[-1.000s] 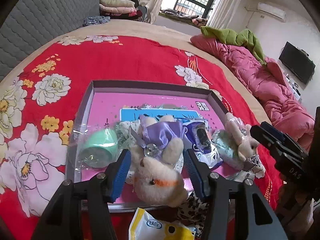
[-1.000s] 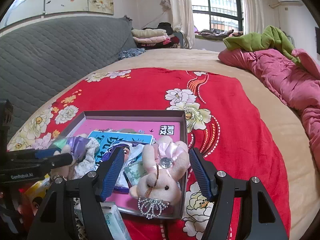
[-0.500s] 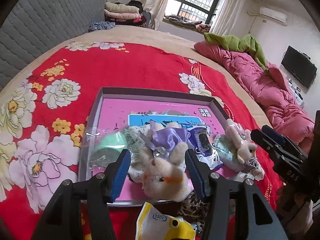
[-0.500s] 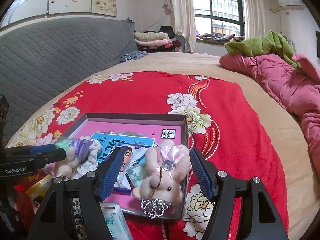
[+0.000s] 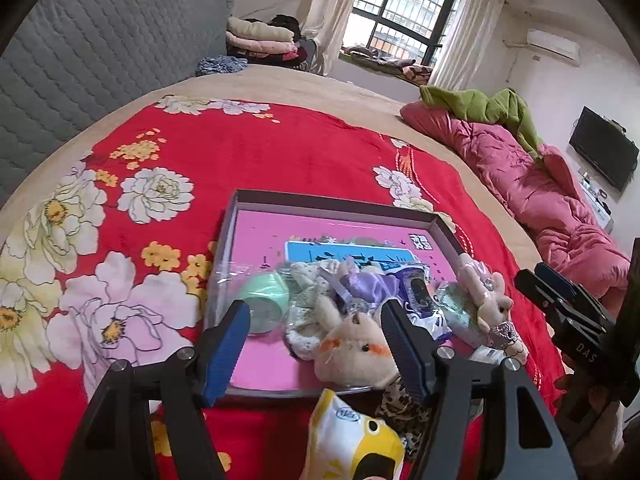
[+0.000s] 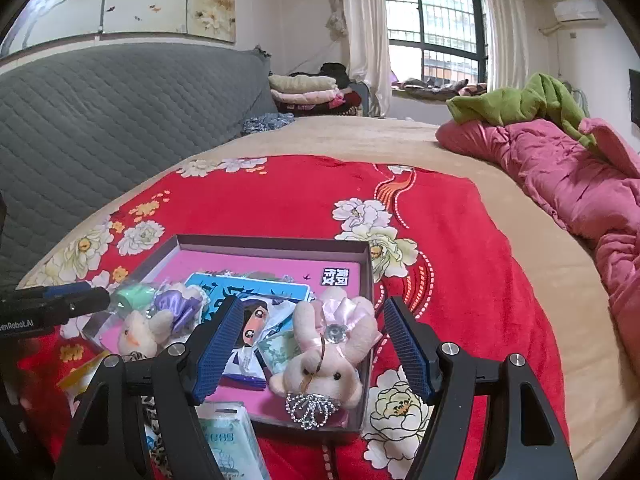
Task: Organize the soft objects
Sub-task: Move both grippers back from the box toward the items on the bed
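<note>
Nearest to me, a yellow-and-white packet (image 5: 352,436) lies on the red flowered blanket (image 5: 248,160) just below the left gripper (image 5: 316,344); its jaws are spreading wider, and the cream plush rabbit (image 5: 352,354) in a purple dress sits between the blue pads, its head close to the right-hand pad, though I cannot tell whether that pad touches it; nothing is gripped. The rabbit lies at the near edge of the shallow box (image 5: 336,206) with the pink floor. Beside it the right gripper (image 6: 312,350) is likewise opening; the pink plush rabbit (image 6: 328,350) with a jewelled bow lies loose between its pads in the box's near right corner, clear of both; a pale-green tissue pack (image 6: 228,440) rests just before the box. Further in lie a mint-green item in a clear bag (image 5: 264,296), a printed sachet (image 6: 252,340) and a blue card (image 5: 348,252); beyond, the tan bedcover, a crumpled pink quilt (image 6: 560,176) and the window (image 6: 436,28).
</note>
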`<state>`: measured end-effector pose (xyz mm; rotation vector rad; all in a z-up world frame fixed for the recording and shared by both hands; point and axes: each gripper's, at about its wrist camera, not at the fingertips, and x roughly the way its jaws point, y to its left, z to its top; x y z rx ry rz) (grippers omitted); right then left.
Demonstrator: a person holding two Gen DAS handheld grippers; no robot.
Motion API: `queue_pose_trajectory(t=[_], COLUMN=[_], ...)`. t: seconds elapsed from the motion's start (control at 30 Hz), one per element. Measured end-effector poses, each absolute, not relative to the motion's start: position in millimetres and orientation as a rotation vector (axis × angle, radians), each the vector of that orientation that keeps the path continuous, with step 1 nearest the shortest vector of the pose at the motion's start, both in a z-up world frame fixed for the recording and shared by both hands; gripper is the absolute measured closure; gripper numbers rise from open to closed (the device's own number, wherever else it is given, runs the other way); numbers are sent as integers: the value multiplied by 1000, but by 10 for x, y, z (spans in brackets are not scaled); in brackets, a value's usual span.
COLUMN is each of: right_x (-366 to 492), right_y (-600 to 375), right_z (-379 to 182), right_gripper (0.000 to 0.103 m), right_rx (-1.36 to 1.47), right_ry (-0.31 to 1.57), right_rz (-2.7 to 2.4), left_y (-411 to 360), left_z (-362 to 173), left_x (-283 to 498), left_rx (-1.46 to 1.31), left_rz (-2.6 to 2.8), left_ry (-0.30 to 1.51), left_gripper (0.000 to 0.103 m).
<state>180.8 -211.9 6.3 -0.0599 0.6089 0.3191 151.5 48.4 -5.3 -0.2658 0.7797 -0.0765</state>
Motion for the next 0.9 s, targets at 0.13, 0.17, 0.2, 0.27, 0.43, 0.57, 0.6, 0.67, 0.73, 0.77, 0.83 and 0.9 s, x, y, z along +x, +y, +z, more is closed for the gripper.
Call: queue_pose_trajectory(t=[0.13, 0.17, 0.2, 0.27, 0.43, 0.57, 0.6, 0.67, 0.73, 0.77, 0.83, 0.9], right_x=[1751, 1732, 1712, 1680, 1594, 1506, 1481, 1447, 1422, 1410, 1376, 1357], right_y=[-2142, -2149, -2153, -2170, -2179, -2138, -2124, -2103, -2089, -2083, -2067, -2062], right_z=[97, 106, 115, 133, 134, 148, 151, 142, 130, 127, 124, 128], right_gripper=[29, 29, 29, 29, 29, 29, 29, 29, 29, 29, 29, 29], right_rx=[-54, -54, -55, -53, -48, -66, -70, -77, -80, -80, -87, -92], right_ry=[601, 598, 595, 593, 604, 602, 602, 607, 615, 619, 618, 618], right_rz=[315, 314, 314, 312, 317, 327, 330, 336, 337, 341, 341, 345], left_y=[534, 537, 538, 536, 513, 474, 464, 439, 430, 429, 426, 423], left_z=[-22, -17, -15, -10, 1, 19, 23, 27, 26, 22, 13, 10], left_x=[1453, 1435, 1416, 1378, 1285, 1221, 1211, 1186, 1159, 1144, 1115, 1088], left_rx=[-273, -271, -269, -265, -251, -241, -237, -224, -219, -219, -216, -212], left_rz=[-64, -62, -61, -59, -57, -59, -59, -44, -40, -40, -39, -36], left_ry=[777, 778, 778, 780, 786, 790, 790, 794, 799, 802, 807, 813], left_gripper=[35, 35, 35, 35, 35, 35, 35, 35, 35, 35, 35, 35])
